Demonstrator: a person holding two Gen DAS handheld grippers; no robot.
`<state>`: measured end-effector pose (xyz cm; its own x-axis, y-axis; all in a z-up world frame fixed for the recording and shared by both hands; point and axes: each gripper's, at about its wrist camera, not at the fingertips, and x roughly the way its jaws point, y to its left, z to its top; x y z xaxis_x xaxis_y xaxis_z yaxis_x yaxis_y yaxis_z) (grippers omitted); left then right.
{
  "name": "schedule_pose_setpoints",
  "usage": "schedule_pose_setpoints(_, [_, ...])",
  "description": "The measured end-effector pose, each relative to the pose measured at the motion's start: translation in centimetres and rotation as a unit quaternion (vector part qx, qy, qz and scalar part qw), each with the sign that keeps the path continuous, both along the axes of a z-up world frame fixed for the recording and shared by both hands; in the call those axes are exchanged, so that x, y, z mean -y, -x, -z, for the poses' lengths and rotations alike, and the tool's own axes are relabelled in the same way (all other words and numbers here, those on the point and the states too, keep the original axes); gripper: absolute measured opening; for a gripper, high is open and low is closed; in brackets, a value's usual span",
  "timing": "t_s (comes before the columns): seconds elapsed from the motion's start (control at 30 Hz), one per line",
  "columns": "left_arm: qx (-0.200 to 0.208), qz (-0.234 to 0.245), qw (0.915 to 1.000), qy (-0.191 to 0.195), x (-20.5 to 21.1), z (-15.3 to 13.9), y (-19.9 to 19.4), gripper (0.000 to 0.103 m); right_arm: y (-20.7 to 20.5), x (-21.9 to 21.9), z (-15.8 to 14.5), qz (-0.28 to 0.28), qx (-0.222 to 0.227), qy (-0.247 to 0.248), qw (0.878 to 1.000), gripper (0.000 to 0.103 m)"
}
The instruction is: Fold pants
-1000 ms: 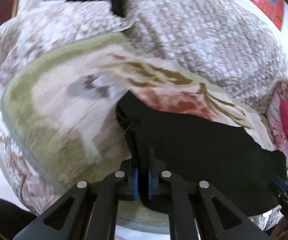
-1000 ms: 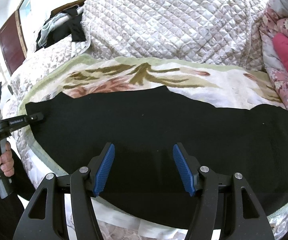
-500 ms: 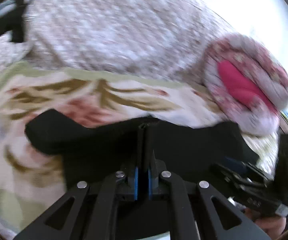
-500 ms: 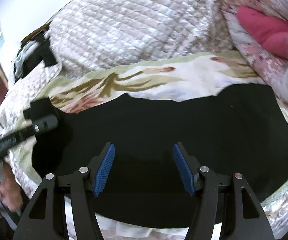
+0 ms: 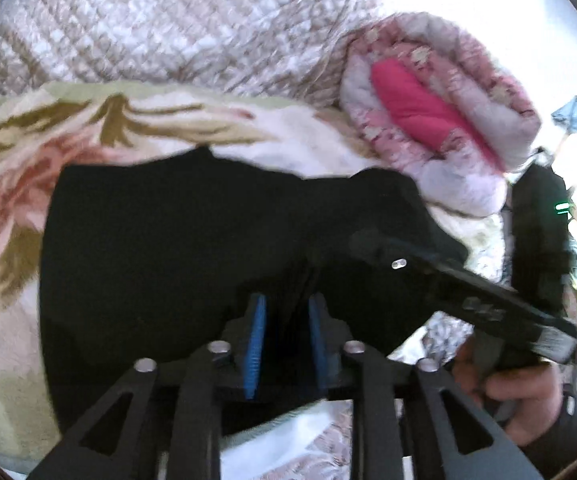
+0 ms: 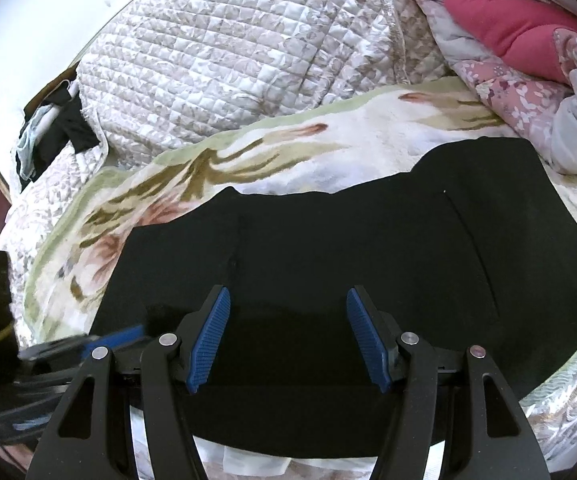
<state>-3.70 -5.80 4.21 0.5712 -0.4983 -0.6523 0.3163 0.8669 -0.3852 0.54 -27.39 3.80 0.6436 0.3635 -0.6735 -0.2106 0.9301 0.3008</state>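
Black pants (image 6: 328, 264) folded on the floral blanket (image 6: 328, 140); left gripper (image 5: 284, 332) jaws just parting, releasing cloth; right gripper (image 6: 288, 336) jaws spread, empty.

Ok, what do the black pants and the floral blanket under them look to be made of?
Pants: matte black, seemingly a soft knit or fleece; no sheen, no visible weave, lying limp and flat. Blanket: plush, fuzzy pile, likely synthetic fleece; its cream surface looks napped, with a printed floral pattern and green border.

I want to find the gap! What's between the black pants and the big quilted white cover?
In the right wrist view, the flowered blanket with its green edge lies between the black pants and the quilted cover.
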Motion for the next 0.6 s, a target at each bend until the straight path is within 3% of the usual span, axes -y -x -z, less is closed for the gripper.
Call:
schedule_pose_setpoints(0.13, [0.019, -0.023, 0.9995, 0.007, -2.1, -1.7, 0.1, 0.035, -0.2, 0.0, 0.2, -0.013, -0.010, -0.029, 0.999, 0.061])
schedule_pose_setpoints(0.23, [0.028, -0.065, 0.9971, -0.030, -4.1, -2.2, -1.1, 0.037, -0.6, -0.8, 0.7, -0.045, -0.030, -0.056, 0.997, 0.061])
schedule_pose_setpoints(0.3, [0.023, -0.092, 0.9934, -0.066, -5.1, -1.9, -2.1, 0.037, -1.2, -1.9, 1.0, -0.069, -0.044, -0.069, 0.994, 0.061])
schedule_pose_setpoints(0.4, [0.014, -0.118, 0.9889, -0.090, -6.5, -1.0, -3.4, 0.037, -2.7, -3.7, 1.7, -0.097, -0.070, -0.070, 0.990, 0.061])
schedule_pose_setpoints(0.6, [-0.001, -0.139, 0.9861, -0.092, -7.8, 0.8, -4.2, 0.037, -5.6, -5.6, 2.8, -0.103, -0.081, -0.066, 0.989, 0.061])
